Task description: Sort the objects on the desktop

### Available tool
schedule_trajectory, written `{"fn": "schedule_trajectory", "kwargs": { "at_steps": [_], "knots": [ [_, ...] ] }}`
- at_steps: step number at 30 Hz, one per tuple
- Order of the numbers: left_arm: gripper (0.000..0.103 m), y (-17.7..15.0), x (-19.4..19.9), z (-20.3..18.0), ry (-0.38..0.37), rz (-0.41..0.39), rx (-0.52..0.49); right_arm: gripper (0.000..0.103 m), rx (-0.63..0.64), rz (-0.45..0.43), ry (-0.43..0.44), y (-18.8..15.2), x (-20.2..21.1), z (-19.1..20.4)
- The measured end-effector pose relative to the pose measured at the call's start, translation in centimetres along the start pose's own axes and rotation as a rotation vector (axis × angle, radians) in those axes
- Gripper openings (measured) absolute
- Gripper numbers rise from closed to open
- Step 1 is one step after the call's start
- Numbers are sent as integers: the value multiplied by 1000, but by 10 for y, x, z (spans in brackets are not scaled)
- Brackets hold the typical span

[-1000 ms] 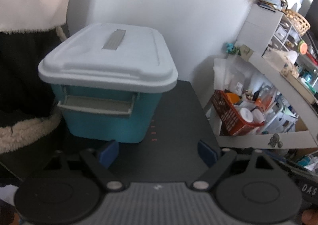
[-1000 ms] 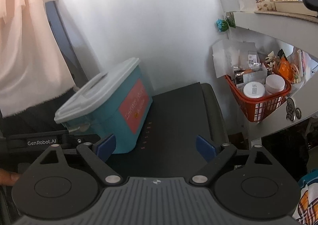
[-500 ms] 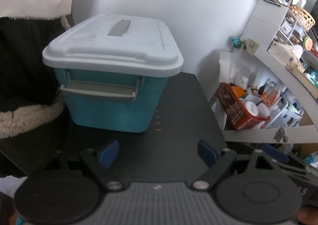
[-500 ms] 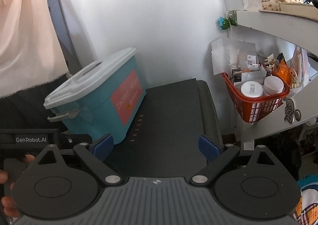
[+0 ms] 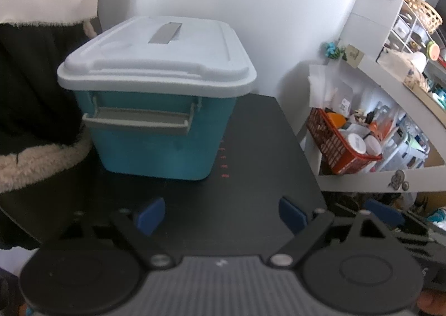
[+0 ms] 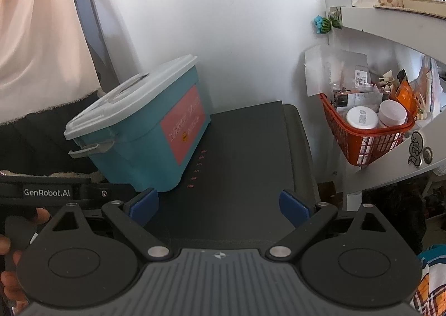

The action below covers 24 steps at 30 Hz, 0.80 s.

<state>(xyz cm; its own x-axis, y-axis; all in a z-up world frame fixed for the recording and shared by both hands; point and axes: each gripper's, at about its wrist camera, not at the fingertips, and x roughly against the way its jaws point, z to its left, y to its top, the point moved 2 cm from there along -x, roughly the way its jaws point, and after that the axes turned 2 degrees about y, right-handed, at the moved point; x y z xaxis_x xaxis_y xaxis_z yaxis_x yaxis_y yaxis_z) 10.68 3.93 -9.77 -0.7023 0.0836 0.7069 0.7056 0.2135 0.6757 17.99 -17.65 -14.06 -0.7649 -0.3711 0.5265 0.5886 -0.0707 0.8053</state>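
A teal storage box [image 5: 156, 143] with a pale grey lid [image 5: 156, 56] and a grey front latch stands on the black surface [image 5: 251, 148]. In the right wrist view the same box [image 6: 145, 146] shows a pink label on its side. My left gripper [image 5: 221, 214] hovers open in front of the box, nothing between its blue pads. My right gripper [image 6: 220, 205] is open too, to the right of the box over bare black surface. The left gripper's body [image 6: 55, 193] shows at that view's left edge, held by a hand.
A red basket [image 6: 362, 137] with jars and packets hangs on a white shelf unit [image 5: 390, 132] at the right. A white wall stands behind the box. Dark fleece-trimmed clothing [image 5: 30, 154] and a pale curtain [image 6: 36, 37] fill the left side.
The box sits a little farther from both grippers and higher in the views than a second ago. Both grippers stay open.
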Motion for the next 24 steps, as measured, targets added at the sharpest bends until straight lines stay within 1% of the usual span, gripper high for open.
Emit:
{"fn": "schedule_trajectory", "kwargs": {
  "at_steps": [5,9,14,18,24],
  "knots": [
    [91,-1,-3,-2,4,4,-14,97,5,13,0,-1,-2,0],
    [90,-1,-2,-6,-9,8,-49,97,4,24,-2,-2,-3,1],
    [89,-3,1,-8,-4,7,-55,97,-79,55,38,-4,-5,-5],
    [89,-9,8,-14,11,2,-47,97,-82,58,22,-6,-7,-8],
    [90,-9,4,-12,24,10,-49,97,-71,61,12,-7,-8,-8]
  ]
}}
